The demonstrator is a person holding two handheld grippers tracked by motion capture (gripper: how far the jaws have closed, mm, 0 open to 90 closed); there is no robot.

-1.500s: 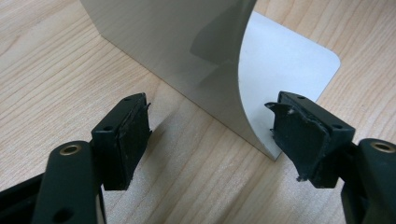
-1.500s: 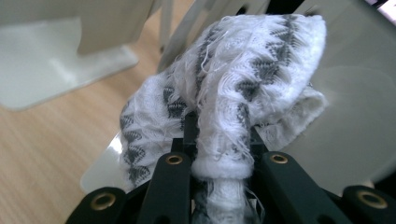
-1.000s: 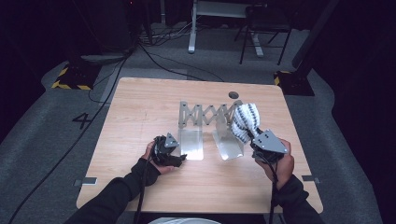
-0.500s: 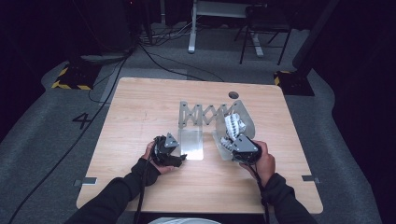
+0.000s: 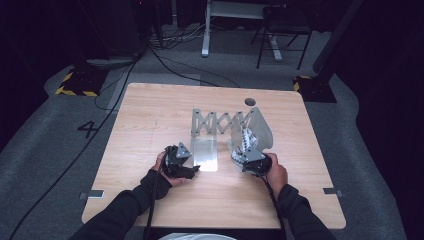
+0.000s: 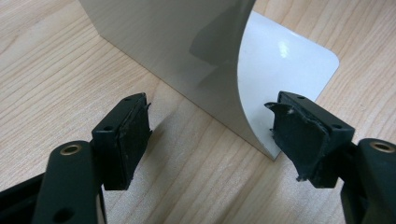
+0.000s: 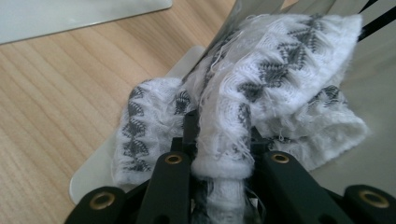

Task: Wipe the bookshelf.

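A white knitted cloth with a grey zigzag pattern (image 5: 245,139) (image 7: 280,65) is bunched on the foot of the right metal plate (image 5: 261,126) (image 7: 100,170). My right gripper (image 5: 243,152) (image 7: 219,140) is shut on a fold of that cloth, low over the table. The left metal plate (image 5: 205,153) lies flat on the wood, and its upright part (image 6: 177,46) curves into a white foot (image 6: 285,60). My left gripper (image 5: 194,168) (image 6: 212,140) stands open at this plate's near corner, with the corner just inside the right pad (image 6: 303,140).
A grey scissor lattice (image 5: 218,121) joins the two plates across the middle of the wooden table (image 5: 150,115). A round hole (image 5: 250,102) sits near the far edge. Chair and desk legs and cables are on the floor behind.
My right gripper has come down and to the left with the cloth, from above the right plate to its foot. The left gripper has stayed put.
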